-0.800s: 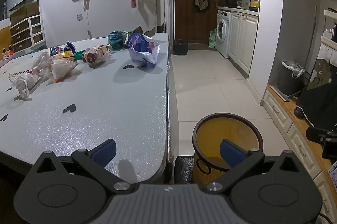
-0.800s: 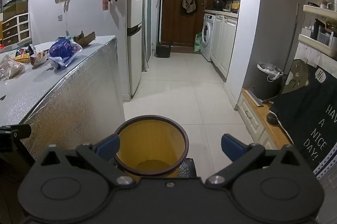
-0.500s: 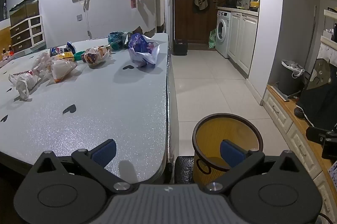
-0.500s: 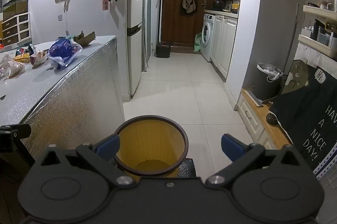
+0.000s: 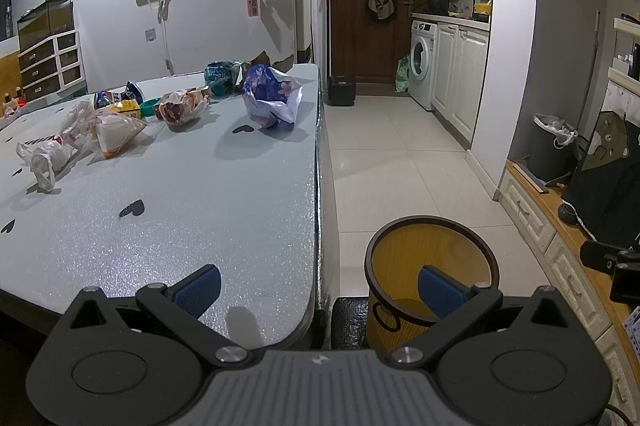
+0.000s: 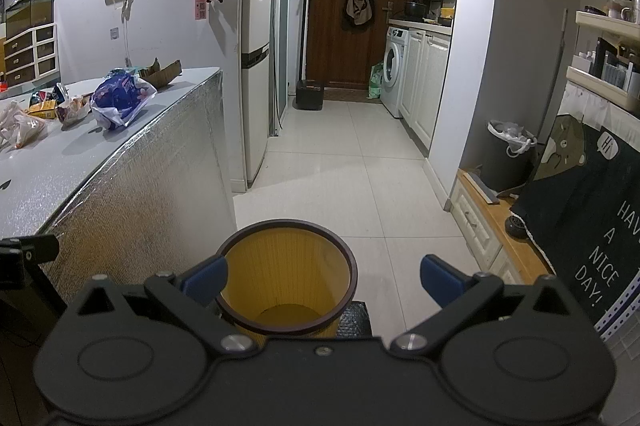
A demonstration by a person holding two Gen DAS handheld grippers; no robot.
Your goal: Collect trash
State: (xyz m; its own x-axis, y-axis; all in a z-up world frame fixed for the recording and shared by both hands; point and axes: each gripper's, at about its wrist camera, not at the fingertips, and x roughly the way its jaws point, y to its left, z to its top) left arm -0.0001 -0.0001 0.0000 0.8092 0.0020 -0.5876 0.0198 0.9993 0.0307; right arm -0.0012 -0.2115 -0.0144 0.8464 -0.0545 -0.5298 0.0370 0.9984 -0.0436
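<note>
Several pieces of trash lie at the far end of the grey table (image 5: 200,210): a blue-and-white crumpled bag (image 5: 270,98) (image 6: 120,100), a brownish wrapper (image 5: 180,106), clear plastic bags (image 5: 112,132) and a white bag (image 5: 42,156). A yellow bin with a dark rim (image 5: 430,258) (image 6: 286,274) stands on the floor beside the table's near corner. My left gripper (image 5: 320,286) is open, straddling the table edge and the bin. My right gripper (image 6: 324,276) is open above the bin. Neither holds anything.
A tiled floor (image 6: 340,166) runs towards a dark door. A fridge (image 6: 256,66) stands beyond the table. A washing machine (image 6: 394,70) and white cabinets line the right. A lined grey bin (image 6: 504,150) and a low wooden bench (image 6: 500,222) sit at the right.
</note>
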